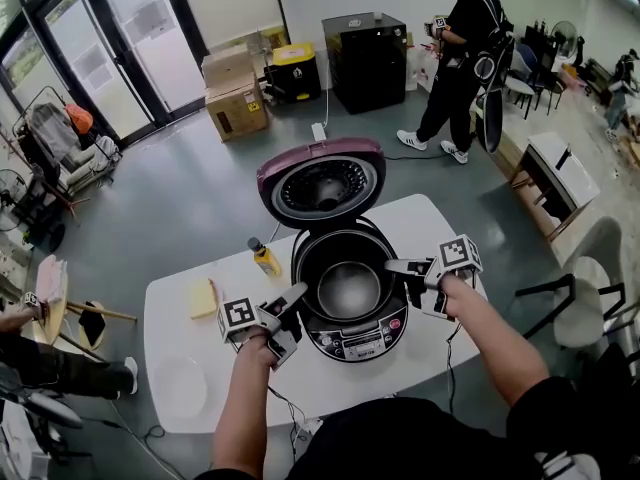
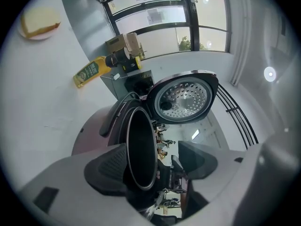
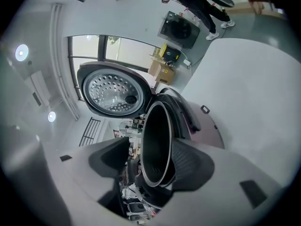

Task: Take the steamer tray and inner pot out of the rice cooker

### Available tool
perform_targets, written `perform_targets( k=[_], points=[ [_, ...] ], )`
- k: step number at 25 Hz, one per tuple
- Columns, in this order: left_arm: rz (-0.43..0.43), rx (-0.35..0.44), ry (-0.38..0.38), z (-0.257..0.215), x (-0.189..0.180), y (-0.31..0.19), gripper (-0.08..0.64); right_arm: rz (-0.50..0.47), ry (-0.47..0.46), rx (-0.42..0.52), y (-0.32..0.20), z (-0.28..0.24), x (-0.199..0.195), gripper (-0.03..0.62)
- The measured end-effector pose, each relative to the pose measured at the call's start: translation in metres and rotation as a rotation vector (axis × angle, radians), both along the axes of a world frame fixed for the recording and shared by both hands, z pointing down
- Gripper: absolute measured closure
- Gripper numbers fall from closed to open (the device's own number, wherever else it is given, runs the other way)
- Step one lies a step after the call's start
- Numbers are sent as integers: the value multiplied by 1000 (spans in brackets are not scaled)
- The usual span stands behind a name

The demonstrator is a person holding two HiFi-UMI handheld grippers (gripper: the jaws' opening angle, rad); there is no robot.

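The purple rice cooker (image 1: pixel 352 340) stands open on the white table (image 1: pixel 190 353), its lid (image 1: pixel 322 180) tipped back. The dark inner pot (image 1: pixel 348 286) sits inside it. My left gripper (image 1: pixel 297 316) is at the pot's left rim, my right gripper (image 1: pixel 405 280) at its right rim. In the left gripper view the pot's rim (image 2: pixel 141 149) stands between the jaws of the left gripper (image 2: pixel 150 166); one pad lies by the outer wall and a gap shows at the inner pad. The right gripper (image 3: pixel 150 164) straddles the rim (image 3: pixel 155 145) the same way, open.
A yellow oil bottle (image 1: pixel 264 258) and a yellow sponge (image 1: pixel 203 298) lie left of the cooker, with a white plate (image 1: pixel 182 386) near the table's front left. A person (image 1: pixel 462 53) stands beyond the table, near cardboard boxes (image 1: pixel 235 93). A chair (image 1: pixel 590 303) is at the right.
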State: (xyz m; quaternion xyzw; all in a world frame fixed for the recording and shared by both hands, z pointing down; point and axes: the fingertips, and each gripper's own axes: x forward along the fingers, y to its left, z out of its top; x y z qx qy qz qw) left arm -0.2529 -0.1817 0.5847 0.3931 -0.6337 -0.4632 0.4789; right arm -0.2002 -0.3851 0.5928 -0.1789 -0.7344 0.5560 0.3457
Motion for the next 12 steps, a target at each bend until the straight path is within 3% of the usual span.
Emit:
perform_targets(
  k=[5,12],
  points=[
    [19,-32,-8,2,-2,-1,261,-2,11,7,-3,5,-1,380],
    [59,-126,-42,12,-3,-6,343,-26,42,104,-7,19,-4,512]
  ],
)
